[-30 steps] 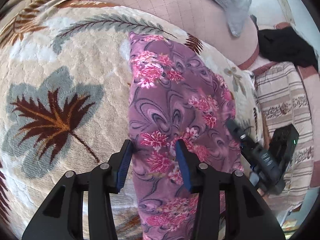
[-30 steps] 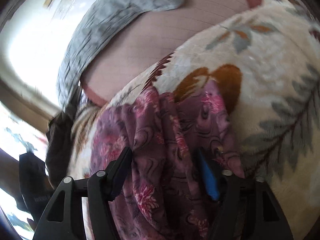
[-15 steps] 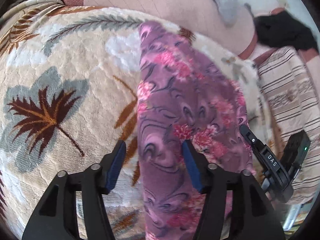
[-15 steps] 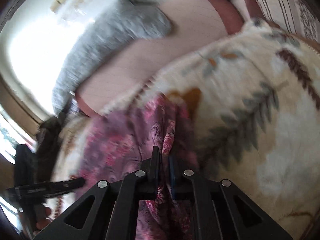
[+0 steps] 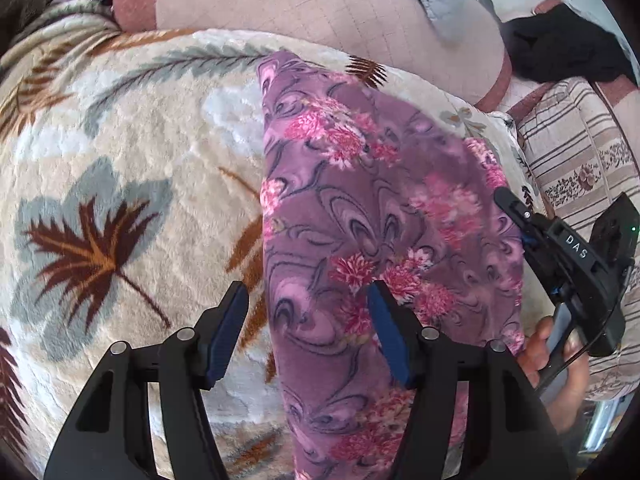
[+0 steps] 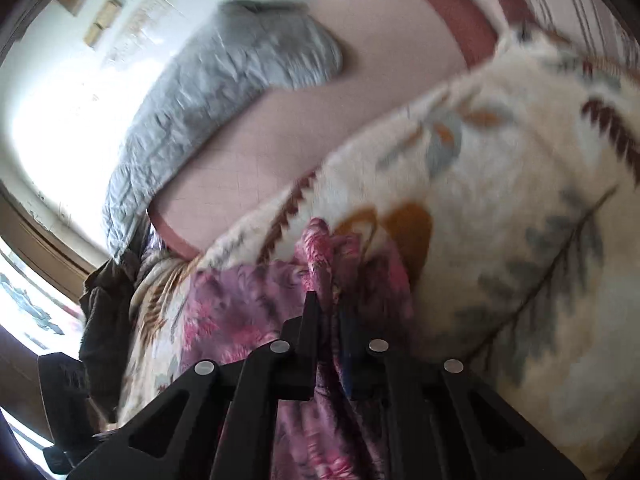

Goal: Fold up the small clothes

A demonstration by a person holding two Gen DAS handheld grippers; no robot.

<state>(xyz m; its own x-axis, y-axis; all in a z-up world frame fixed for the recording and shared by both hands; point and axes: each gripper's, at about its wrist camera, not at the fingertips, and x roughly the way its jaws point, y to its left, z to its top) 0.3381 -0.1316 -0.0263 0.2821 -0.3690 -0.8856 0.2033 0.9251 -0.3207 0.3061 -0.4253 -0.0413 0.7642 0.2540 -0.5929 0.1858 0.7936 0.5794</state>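
**Right claw clamped on garment; left claw released above it**

Your left claw [image 5: 308,332] is released, with its blue-padded fingers [image 5: 226,334] spread wide. The left finger sits over the leaf-patterned blanket [image 5: 120,168]; the right finger sits over the purple floral garment [image 5: 360,220]. Neither pad grips fabric.

The purple floral garment lies as a long strip on the blanket. It runs from beneath the left claw toward the far edge of the blanket, where the pink quilted cover [image 5: 320,4] begins. Its left edge is straight.

Your right claw [image 6: 329,320] is clenched on a bunched ridge of the same garment [image 6: 240,308]. Fabric rises in a pleat between the nearly closed fingers. In the left wrist view, the right claw [image 5: 516,216] sits at the right edge of the strip, and your right hand [image 5: 560,364] is visible on its handle.

A grey quilted pillow [image 6: 224,92] rests on the pink cover beyond the blanket. A dark garment [image 5: 560,48] lies at the far right, near a striped cover [image 5: 568,152].
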